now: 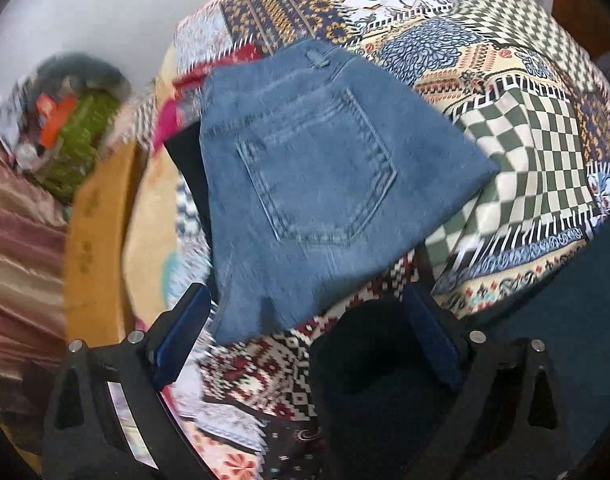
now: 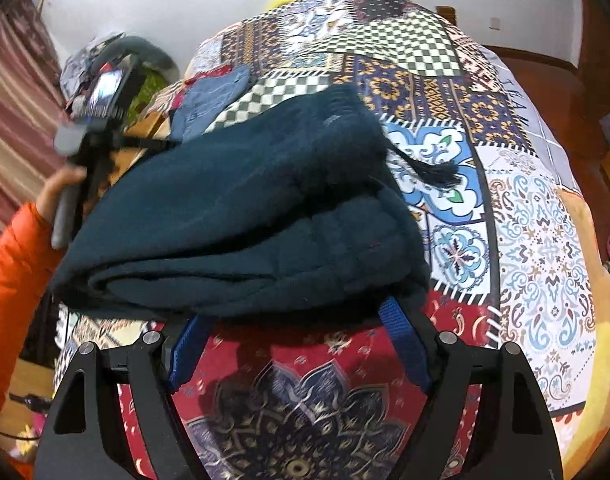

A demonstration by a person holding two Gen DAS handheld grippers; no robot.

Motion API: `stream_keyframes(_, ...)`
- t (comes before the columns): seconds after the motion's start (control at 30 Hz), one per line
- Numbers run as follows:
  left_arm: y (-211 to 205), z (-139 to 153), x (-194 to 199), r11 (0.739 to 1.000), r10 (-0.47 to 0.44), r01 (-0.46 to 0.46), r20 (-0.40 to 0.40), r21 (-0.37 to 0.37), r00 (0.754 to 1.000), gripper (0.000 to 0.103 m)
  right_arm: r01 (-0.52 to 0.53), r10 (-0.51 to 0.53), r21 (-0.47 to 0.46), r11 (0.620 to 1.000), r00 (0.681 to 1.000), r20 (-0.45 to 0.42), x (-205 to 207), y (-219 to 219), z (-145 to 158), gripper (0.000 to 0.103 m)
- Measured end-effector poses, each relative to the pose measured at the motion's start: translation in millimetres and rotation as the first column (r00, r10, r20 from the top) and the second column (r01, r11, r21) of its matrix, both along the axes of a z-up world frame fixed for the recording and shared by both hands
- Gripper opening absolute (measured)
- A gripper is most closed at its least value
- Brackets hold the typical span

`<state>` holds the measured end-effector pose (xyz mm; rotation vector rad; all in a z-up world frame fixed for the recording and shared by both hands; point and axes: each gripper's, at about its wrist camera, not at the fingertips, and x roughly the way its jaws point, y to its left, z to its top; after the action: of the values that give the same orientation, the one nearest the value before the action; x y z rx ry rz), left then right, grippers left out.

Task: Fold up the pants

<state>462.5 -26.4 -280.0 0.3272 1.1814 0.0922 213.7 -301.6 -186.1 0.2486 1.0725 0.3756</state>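
Observation:
Dark teal fleece pants (image 2: 245, 224) lie folded in a thick bundle on the patterned bed cover (image 2: 541, 248), a black drawstring (image 2: 433, 172) trailing off to the right. My right gripper (image 2: 297, 320) is open, its blue fingers (image 2: 405, 344) reaching under the bundle's near edge. In the left wrist view my left gripper (image 1: 305, 308) is open and empty over the cover, just short of folded blue jeans (image 1: 317, 176) with a back pocket facing up. A corner of the teal pants (image 1: 577, 320) shows at the right there. The jeans also show far back in the right wrist view (image 2: 213, 100).
The patchwork cover (image 1: 525, 132) spans the bed. A wooden bed edge (image 1: 93, 248) and striped curtain (image 1: 17, 240) lie to the left, with a cluttered pile (image 1: 65, 128) beyond. The person's orange sleeve (image 2: 13, 292) and the left gripper's handle (image 2: 69, 208) are at left.

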Motion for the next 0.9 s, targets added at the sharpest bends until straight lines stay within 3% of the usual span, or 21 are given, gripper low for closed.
stream_keyframes(0.07, 11, 0, -13, 1.0, 0.009, -0.009, 0.013, -0.026, 1.0, 0.098, 0.018, -0.018, 0.003, 1.0, 1.0, -0.005, 3, -4, -1, 0.078)
stream_keyframes(0.2, 20, 5, -52, 0.999, -0.034, 0.035, 0.032, -0.009, 0.999, 0.098, 0.058, -0.057, -0.056, 0.997, 0.998, 0.012, 0, -13, 4, 0.078)
stream_keyframes(0.37, 42, 11, -99, 0.99, 0.013, -0.018, -0.037, -0.142, 0.999, 0.098, 0.113, -0.112, -0.04, 0.993, 0.993, 0.04, -15, -31, 17, 0.078)
stream_keyframes(0.6, 44, 27, -172, 0.978, 0.006, -0.015, -0.042, -0.208, 0.999, 0.098, 0.09, -0.085, -0.042, 0.995, 0.99, 0.117, -39, -27, 44, 0.078)
stream_keyframes(0.9, 4, 63, -235, 0.981, -0.057, 0.073, 0.091, -0.177, 0.994, 0.095, -0.002, 0.008, -0.039, 0.999, 0.988, 0.151, -55, 13, 46, 0.078)
